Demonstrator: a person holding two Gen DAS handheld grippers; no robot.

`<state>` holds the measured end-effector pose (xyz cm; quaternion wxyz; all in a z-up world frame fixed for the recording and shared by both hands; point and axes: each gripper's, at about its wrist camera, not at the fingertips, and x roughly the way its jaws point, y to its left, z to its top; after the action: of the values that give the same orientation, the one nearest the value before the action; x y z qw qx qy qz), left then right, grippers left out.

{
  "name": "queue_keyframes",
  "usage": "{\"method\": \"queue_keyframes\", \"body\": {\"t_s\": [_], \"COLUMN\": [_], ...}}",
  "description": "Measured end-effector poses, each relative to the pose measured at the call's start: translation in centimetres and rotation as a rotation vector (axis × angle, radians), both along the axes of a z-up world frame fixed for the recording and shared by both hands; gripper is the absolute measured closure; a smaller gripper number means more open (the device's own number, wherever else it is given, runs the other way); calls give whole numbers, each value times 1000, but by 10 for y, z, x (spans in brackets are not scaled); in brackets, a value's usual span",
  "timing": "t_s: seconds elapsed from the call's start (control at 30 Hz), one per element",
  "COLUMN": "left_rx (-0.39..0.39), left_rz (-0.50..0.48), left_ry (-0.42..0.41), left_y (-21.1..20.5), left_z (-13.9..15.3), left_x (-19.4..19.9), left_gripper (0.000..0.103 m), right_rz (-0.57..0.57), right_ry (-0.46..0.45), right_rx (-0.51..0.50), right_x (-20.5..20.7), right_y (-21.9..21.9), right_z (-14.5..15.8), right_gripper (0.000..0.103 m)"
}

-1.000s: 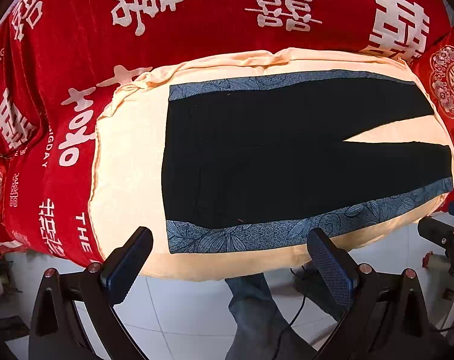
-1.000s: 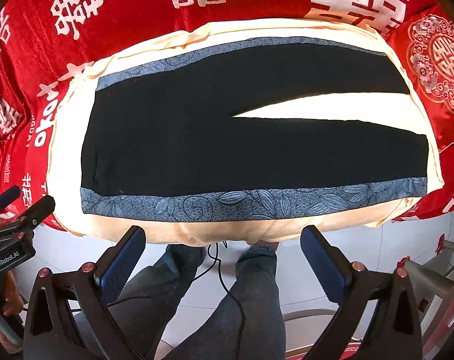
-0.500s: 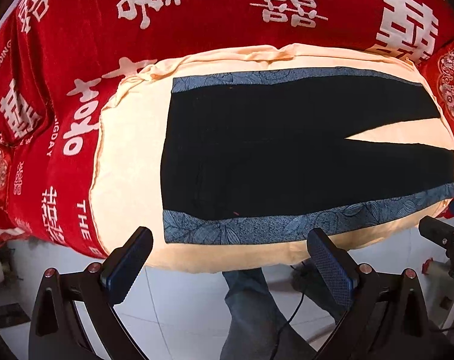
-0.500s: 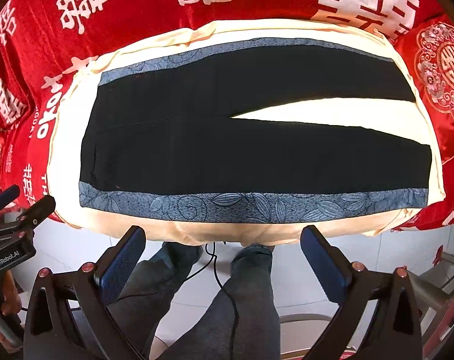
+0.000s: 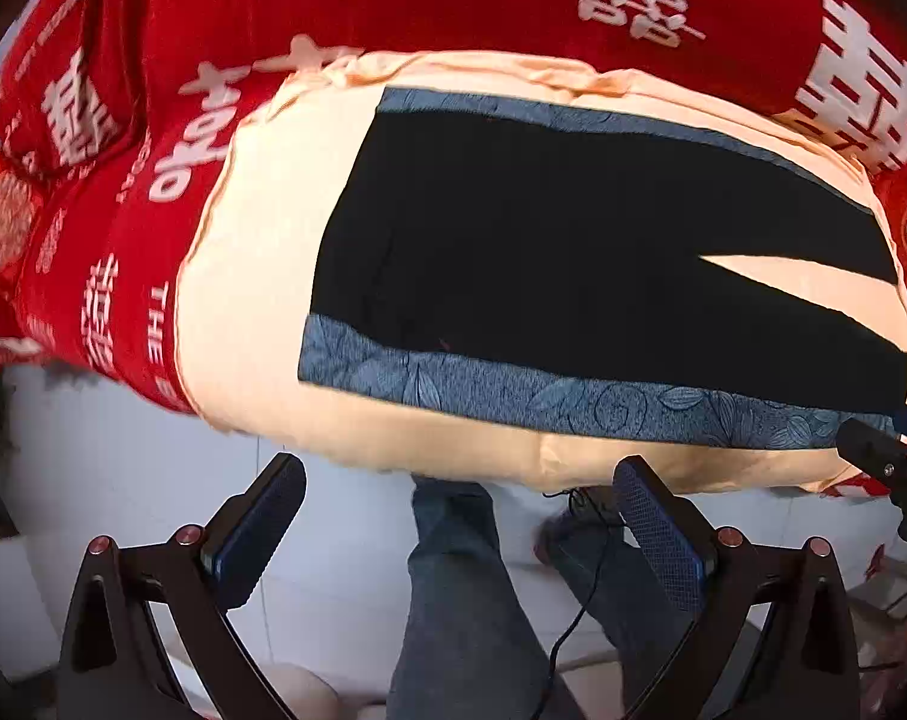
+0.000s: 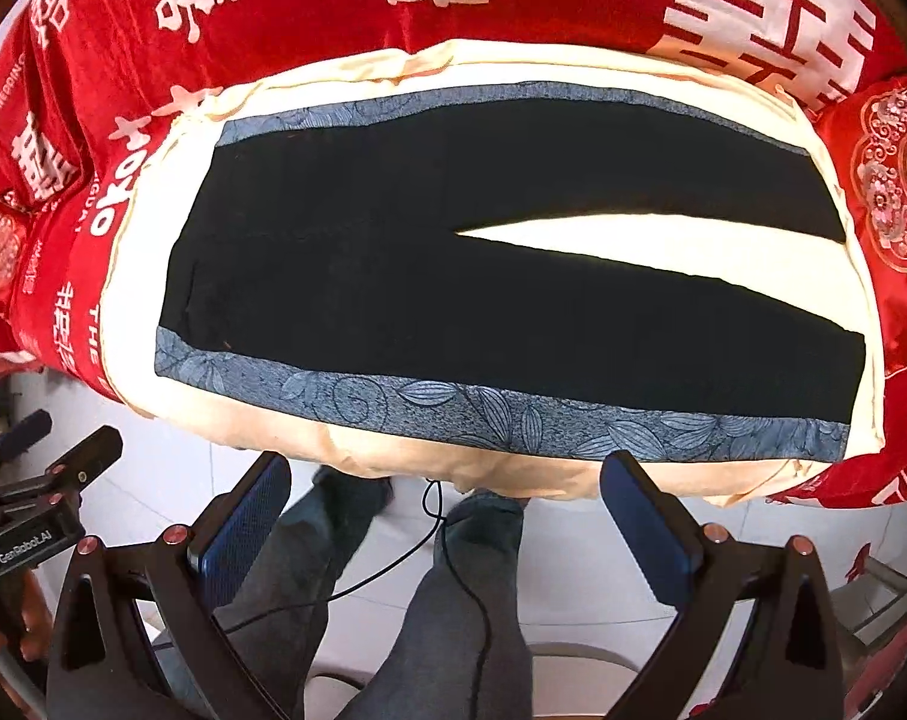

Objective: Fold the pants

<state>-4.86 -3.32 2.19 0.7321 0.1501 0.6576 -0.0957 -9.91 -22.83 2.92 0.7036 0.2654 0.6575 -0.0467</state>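
Two grippers: left gripper (image 5: 456, 516) and right gripper (image 6: 444, 504), jaws spread wide, holding nothing, off the cloth's near edge.
Pants: pants (image 6: 453, 276) flat on the cream cloth (image 6: 693, 243), waist left, legs right, blue trim along both long edges.
Bed: red cover (image 6: 333, 12) beneath.

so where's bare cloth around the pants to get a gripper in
Widest bare patch: cream cloth left of the waistband. Another is the wedge between the two legs. The near strip below the blue leaf trim is narrow. The pants cover the rest.
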Motion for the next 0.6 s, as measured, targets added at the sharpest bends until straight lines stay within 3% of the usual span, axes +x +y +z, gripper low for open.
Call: {"method": "queue_keyframes", "body": {"t_s": [0.2,0.33,0.53,0.57,0.6], "left_rx": [-34,-72,-174,-188,-202], "left_rz": [3,8,27,25,24], "left_ry": [-16,2,55,59,64], "left_y": [9,22,48,51,55], "left_z": [1,-21,-87,-95,-106], "left_x": [9,28,48,49,50], "left_gripper": [0,0,0,0,0], "right_rz": [-45,-105,-274,-298,-303], "right_ry": [-3,-41,-156,-172,-173], "right_rx": [28,109,445,495,525], "right_x": [1,4,3,1,1], "right_y": [7,17,47,55,64], "right_z": [-11,-25,-81,-95,-107], "right_gripper": [0,0,0,2,12]}}
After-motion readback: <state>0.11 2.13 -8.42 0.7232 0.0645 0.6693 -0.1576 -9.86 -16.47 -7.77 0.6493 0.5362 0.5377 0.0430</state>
